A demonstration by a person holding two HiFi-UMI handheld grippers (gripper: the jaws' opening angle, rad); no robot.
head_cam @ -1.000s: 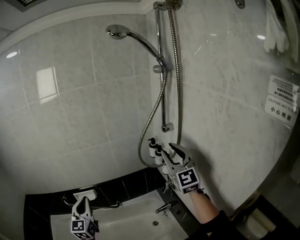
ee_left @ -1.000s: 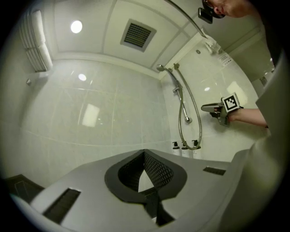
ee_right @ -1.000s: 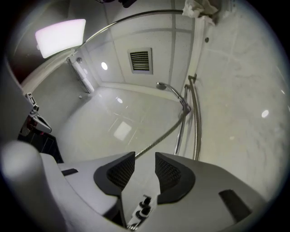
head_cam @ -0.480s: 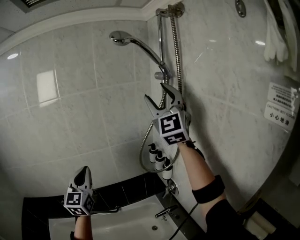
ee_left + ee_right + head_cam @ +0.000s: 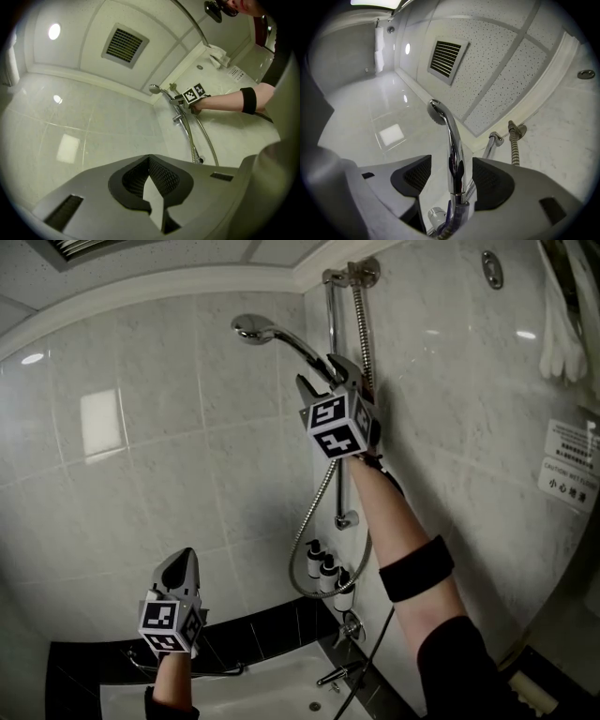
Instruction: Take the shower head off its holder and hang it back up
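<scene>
The shower head (image 5: 253,329) hangs high on the wall rail (image 5: 332,306), its handle (image 5: 454,154) between the untouching jaws of the right tool (image 5: 323,376), which have just been opening, while the left tool (image 5: 182,561), clenched empty, hovers well below.

The left gripper (image 5: 185,557) and the right gripper (image 5: 323,376) are of grey plastic. Each one carries a white cube (image 5: 336,426) with black square markers. The pads (image 5: 417,174) are dark, with a fine mesh pattern. The jaws of the right gripper have just been opening, with the shower head (image 5: 453,159) between them. The right arm wears a black band (image 5: 417,568) and a dark sleeve (image 5: 459,662). A thin black cable (image 5: 373,657) runs beside it.
</scene>
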